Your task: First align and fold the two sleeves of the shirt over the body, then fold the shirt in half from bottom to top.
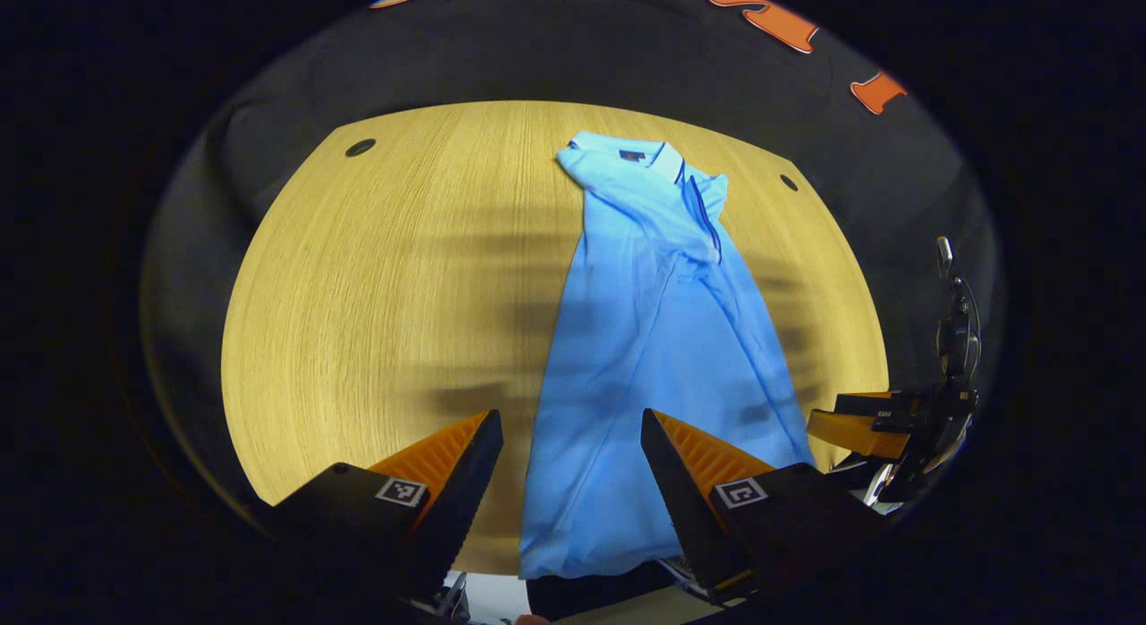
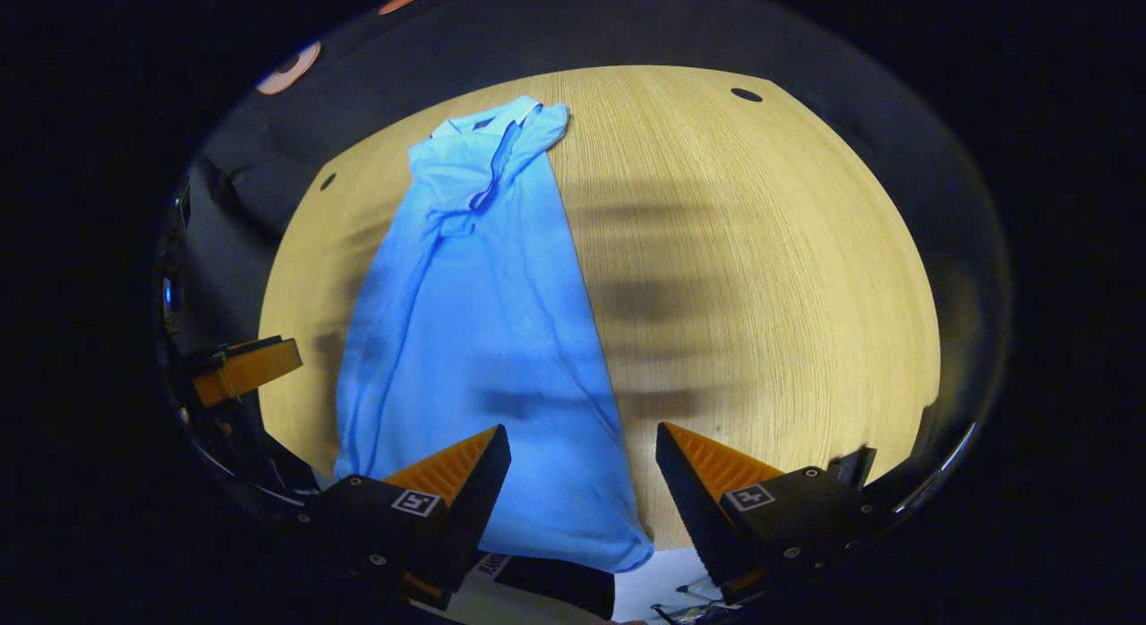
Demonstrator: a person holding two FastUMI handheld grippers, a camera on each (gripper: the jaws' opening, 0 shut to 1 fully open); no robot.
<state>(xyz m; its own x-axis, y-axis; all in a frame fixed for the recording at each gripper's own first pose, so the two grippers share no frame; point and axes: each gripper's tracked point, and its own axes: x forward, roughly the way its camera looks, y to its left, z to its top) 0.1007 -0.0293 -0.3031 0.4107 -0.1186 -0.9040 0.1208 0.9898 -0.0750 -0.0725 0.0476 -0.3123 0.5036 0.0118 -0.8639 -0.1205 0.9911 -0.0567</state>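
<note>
The blue shirt (image 1: 658, 338) lies lengthwise on the wooden surface (image 1: 376, 294), collar at the far end and hem at the near edge, already narrowed to a long strip — so the sleeves look folded in, and the bottom-to-top fold seems next. Both left tongs (image 1: 571, 450) and right tongs (image 2: 582, 464) hang spread and empty above the hem; each must drop to a hem corner and pinch it. The sleeves are hard to make out among the folds — the hem's corners sit partly behind the tongs.
</note>
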